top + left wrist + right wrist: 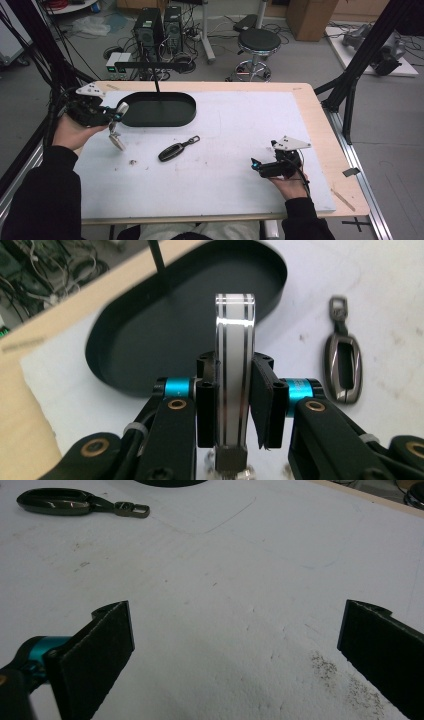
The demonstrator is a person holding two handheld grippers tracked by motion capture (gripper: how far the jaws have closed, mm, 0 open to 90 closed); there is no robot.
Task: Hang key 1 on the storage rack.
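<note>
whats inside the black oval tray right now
The black oval tray holds no loose item; a thin black post rises from its floor. In the left gripper view, the clear flat tag clamped by the left gripper covers part of it.

No text, label, brand, number or sign can be read on anything here.

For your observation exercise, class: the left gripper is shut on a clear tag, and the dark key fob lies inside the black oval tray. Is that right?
Not quite. The left gripper is shut on the clear tag, but the dark key fob lies on the white table surface, outside the black oval tray, as the high view shows.
</note>
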